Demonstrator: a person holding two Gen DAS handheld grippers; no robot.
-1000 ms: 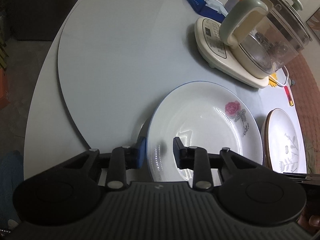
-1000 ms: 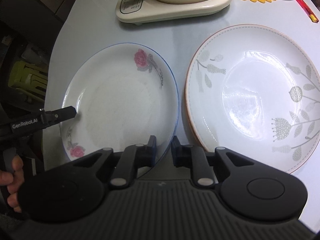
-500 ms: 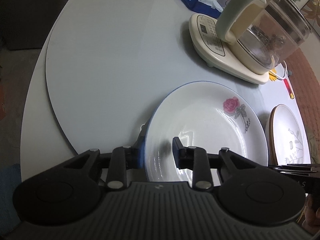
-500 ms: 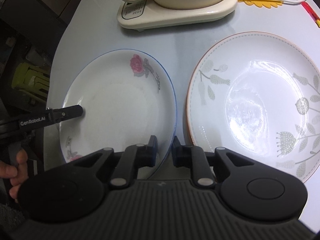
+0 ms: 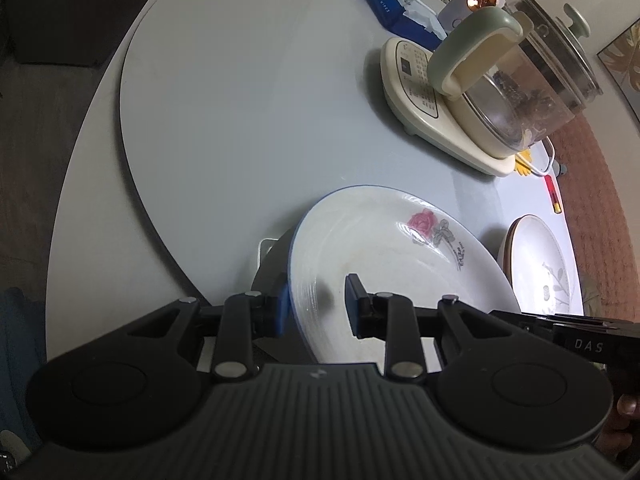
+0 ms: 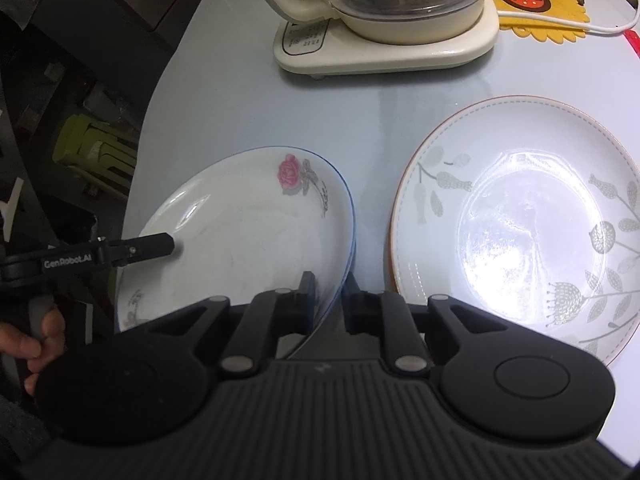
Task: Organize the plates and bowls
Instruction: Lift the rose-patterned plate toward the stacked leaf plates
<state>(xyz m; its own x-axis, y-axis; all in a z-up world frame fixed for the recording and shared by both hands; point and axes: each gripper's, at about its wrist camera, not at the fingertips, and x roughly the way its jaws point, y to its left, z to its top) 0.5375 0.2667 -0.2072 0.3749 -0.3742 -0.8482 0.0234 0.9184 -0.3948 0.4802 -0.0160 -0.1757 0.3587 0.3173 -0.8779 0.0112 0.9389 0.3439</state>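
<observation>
A white rose-pattern plate with a blue rim is held off the table, tilted. My left gripper is shut on its near-left rim, one finger under, one inside. My right gripper is shut on the same plate at its right rim. The left gripper's upper finger shows in the right wrist view lying on the plate's inside. A second white plate with grey leaf print and an orange rim lies flat on the table to the right; it also shows in the left wrist view.
A cream electric kettle with a glass pot stands on the round grey table behind the plates, also in the right wrist view. A blue wipes pack lies further back. A yellow mat and white cord lie at the right.
Both grippers have lifted the rose plate off the table and tilted it; its right rim now hangs above the table beside the leaf plate. The leaf plate has not moved.
</observation>
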